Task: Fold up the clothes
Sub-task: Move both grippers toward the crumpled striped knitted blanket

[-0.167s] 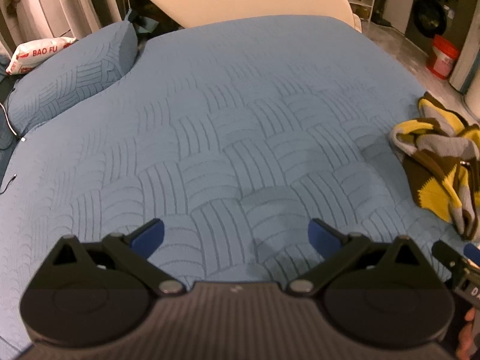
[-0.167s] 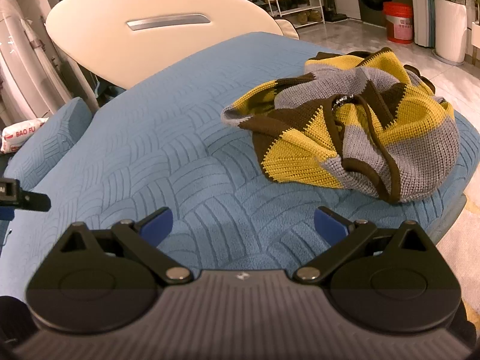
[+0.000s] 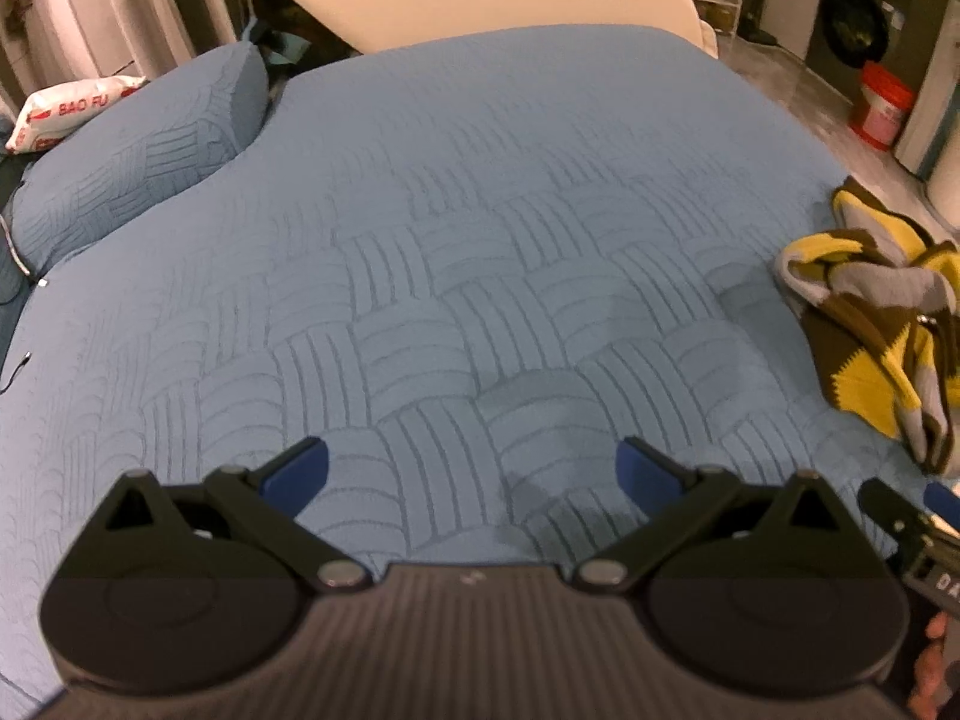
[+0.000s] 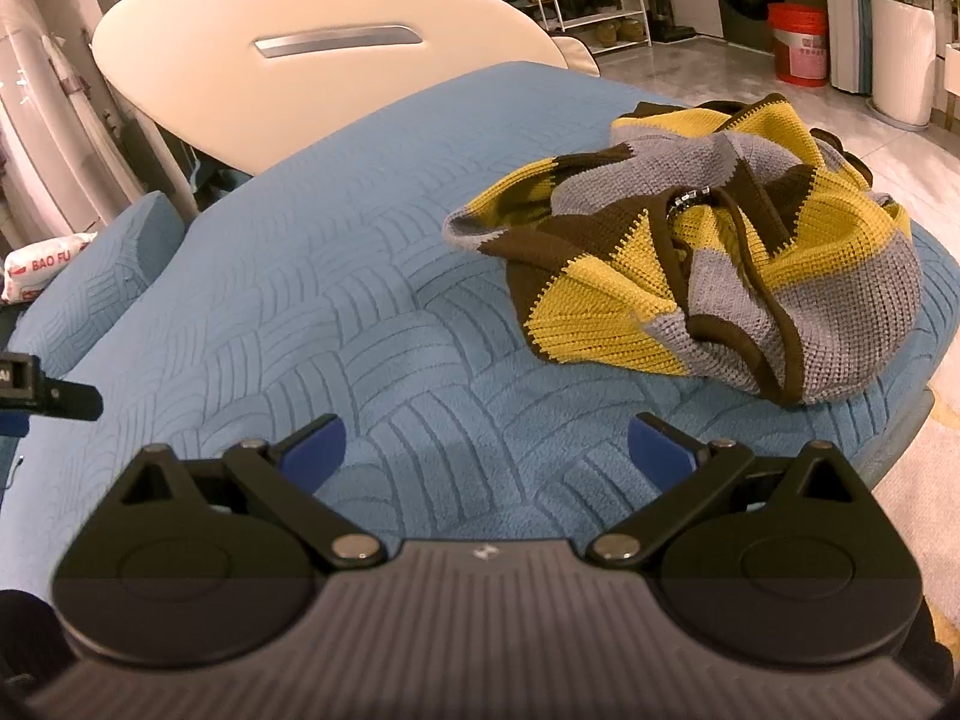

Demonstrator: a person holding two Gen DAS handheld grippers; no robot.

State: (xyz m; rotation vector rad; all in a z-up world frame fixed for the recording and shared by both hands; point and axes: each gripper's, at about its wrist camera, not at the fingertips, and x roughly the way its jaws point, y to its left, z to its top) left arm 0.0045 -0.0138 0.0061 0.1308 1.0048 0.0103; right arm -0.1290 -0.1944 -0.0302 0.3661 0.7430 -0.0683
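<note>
A blue quilted bed fills both views. A crumpled yellow, grey and brown knit sweater lies at two o'clock near the bed's edge, well ahead of the right tongs. Both right and left tongs gape wide over bare quilt, holding nothing.

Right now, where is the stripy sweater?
The sweater lies crumpled on the bed's right edge, ahead of the open right tongs.

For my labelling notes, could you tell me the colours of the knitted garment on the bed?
Yellow, grey and dark brown blocks; the knitted garment shows best in the right wrist view.
</note>
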